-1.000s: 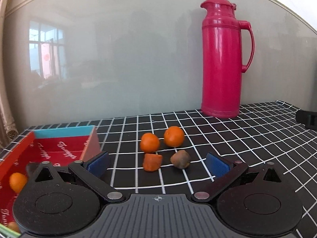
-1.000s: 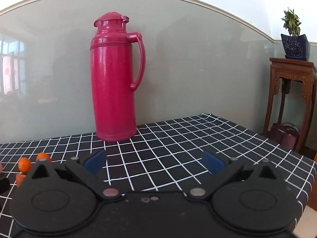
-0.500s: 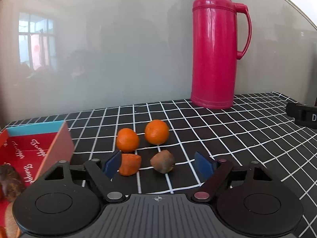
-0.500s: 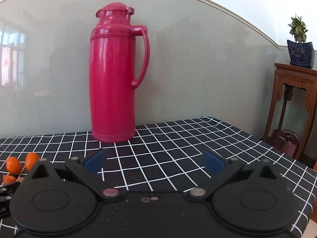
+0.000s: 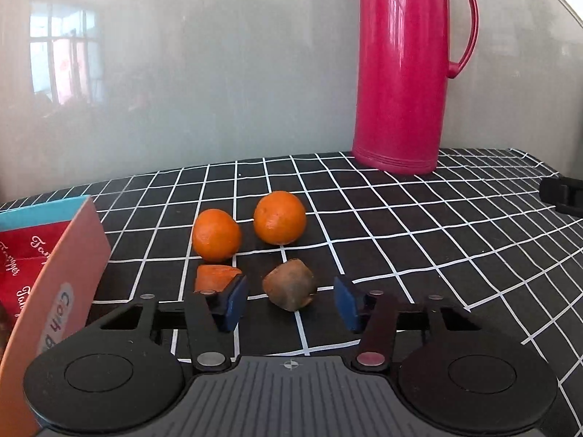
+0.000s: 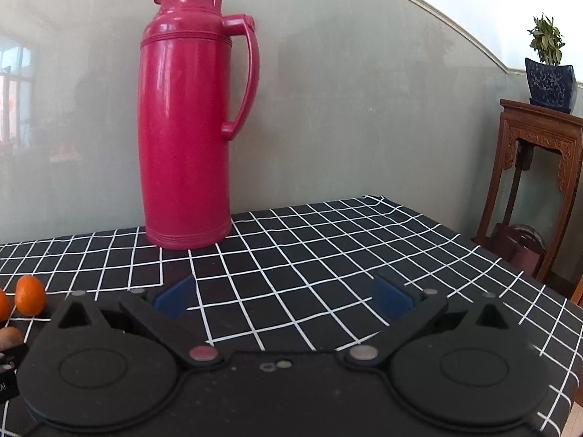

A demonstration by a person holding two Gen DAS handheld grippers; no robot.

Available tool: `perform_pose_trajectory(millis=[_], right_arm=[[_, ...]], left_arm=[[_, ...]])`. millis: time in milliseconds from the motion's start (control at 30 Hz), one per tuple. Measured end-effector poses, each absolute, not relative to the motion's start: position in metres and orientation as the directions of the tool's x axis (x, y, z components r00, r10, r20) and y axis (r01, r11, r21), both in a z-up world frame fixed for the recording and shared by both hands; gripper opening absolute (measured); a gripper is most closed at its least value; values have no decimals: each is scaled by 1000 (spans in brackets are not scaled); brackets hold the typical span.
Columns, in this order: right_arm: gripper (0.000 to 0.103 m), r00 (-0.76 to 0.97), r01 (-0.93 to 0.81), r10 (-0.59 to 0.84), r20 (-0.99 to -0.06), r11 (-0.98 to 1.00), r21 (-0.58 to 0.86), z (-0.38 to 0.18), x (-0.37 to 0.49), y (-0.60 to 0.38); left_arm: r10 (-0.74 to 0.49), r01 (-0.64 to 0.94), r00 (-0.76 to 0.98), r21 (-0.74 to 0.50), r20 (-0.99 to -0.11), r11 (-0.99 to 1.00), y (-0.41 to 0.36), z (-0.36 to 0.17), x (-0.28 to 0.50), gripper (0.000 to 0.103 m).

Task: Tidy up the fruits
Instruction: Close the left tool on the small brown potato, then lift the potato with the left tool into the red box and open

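My pads [image 5: 233,304] are blue on black arms, on both grippers. The cloth [image 5: 419,225] is black with a white grid. Two oranges [image 5: 280,217] are bright orange, the cut piece [image 5: 213,276] darker orange, the kiwi [image 5: 289,284] dull brown. The flask [image 6: 186,138] is glossy magenta-red. The box [image 5: 54,273] is red inside (white script), with a teal rim and salmon flap.

Glossy pink plastic flask [image 6: 187,134], black white-gridded cloth [image 6: 328,240], carved wooden stand [image 6: 535,167], dimpled orange peel [image 5: 280,217].

Left tool [image 5: 289,304] closing around brown fruit [image 5: 289,284] without touching yet, two tangerines [image 5: 216,233] sitting behind on checkered table [image 5: 419,233], pink thermos [image 5: 399,73] standing beyond.
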State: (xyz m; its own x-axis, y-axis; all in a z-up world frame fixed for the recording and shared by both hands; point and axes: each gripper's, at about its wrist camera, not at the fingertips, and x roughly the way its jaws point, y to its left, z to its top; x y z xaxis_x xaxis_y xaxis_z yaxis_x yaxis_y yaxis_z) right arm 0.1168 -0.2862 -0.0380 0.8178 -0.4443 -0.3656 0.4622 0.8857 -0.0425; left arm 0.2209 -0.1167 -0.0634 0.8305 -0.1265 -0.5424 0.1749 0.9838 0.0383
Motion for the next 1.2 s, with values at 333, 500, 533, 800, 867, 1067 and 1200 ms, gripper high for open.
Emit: perform_pose_trajectory(millis=[333, 500, 533, 800, 867, 1067, 1200], right_arm=[[103, 827, 432, -416, -377, 901, -46, -39, 122, -282], [103, 824, 440, -415, -387, 898, -27, -37, 122, -288], [103, 824, 441, -416, -386, 897, -26, -37, 122, -287], [103, 831, 425, -398, -389, 905, -18, -35, 118, -283], [103, 835, 418, -388, -390, 909, -9, -34, 117, -281], [103, 858, 385, -360, -366, 923, -3, -29, 113, -267], [103, 860, 370, -348, -373, 929, -13, -29, 113, -259]], left_arm=[[-116, 163, 807, 29, -579, 986, -119, -67, 232, 34], [-116, 167, 818, 41, -563, 985, -118, -65, 226, 34], [-121, 171, 817, 37, -564, 985, -118, -64, 225, 34], [-124, 170, 843, 40, -524, 985, -105, -47, 203, 34], [-118, 163, 846, 43, -520, 986, -99, -44, 197, 34], [-100, 140, 865, 45, -491, 989, -78, -28, 178, 34], [-90, 124, 877, 40, -471, 991, -66, -18, 168, 34]])
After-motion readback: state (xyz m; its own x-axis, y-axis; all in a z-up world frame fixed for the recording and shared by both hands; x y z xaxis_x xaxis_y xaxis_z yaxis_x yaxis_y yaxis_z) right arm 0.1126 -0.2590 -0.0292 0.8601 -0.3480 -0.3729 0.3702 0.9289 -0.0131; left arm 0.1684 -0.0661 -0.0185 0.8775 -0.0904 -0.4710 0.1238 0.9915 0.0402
